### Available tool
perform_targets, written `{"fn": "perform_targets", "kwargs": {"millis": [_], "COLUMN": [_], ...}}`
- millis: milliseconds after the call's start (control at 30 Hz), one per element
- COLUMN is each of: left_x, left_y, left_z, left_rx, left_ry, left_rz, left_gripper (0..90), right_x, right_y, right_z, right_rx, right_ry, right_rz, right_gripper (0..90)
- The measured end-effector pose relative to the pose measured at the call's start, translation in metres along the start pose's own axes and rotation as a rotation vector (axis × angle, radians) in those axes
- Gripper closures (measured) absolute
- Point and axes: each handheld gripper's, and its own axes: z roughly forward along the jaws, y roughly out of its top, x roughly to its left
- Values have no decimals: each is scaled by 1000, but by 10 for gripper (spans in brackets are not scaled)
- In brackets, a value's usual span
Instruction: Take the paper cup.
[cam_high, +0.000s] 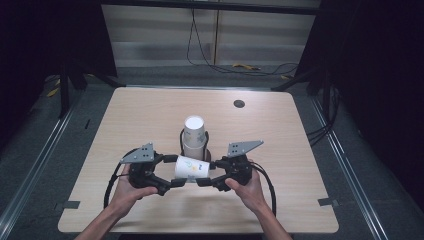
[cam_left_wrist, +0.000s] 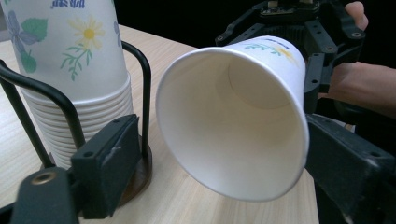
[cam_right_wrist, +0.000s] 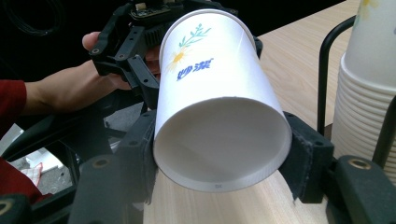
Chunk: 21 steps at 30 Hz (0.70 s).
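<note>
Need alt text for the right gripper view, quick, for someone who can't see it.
The right gripper clamps the base end of a flowered paper cup lying sideways above the wooden table. Behind it is the left gripper; at right, a cup stack in a black wire holder.

In my left gripper view the top of the cup stack (cam_left_wrist: 70, 70) runs off the upper left of the frame, and its wire holder (cam_left_wrist: 140, 93) is cut off at the left edge. I cannot tell there whether my left gripper (cam_left_wrist: 205, 177) touches the loose cup (cam_left_wrist: 233, 116), whose rim hides the right-hand jaw's inner face.
</note>
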Motion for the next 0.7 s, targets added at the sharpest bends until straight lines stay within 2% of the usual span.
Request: {"fn": "perform_targets", "kwargs": {"millis": [67, 100, 267, 333, 367, 400, 533, 700], "left_x": [0, 0, -2, -3, -5, -6, -6, -7], "left_y": [0, 0, 0, 1, 2, 3, 3, 3], "left_z": [2, 3, 3, 3, 2, 3, 5, 3], "left_rx": [4, 7, -13, -25, -19, -16, -11, -22], "left_ry": [21, 17, -15, -29, -29, -24, -45, -51], "left_rz": [-3, 2, 26, 12, 23, 34, 24, 41], "left_gripper": [55, 31, 103, 130, 151, 153, 157, 179], "right_x": [0, 0, 2, 2, 2, 3, 5, 4], "right_y": [0, 0, 0, 1, 1, 1, 2, 2], "right_z": [0, 1, 2, 2, 2, 3, 4, 4], "right_rx": [2, 4, 13, 12, 12, 13, 16, 14], "right_ry": [0, -1, -1, 2, 7, 9, 11, 22], "right_rz": [-1, -3, -10, -11, -10, -12, -20, -14], "right_gripper": [374, 374, 373, 373, 373, 373, 372, 371]}}
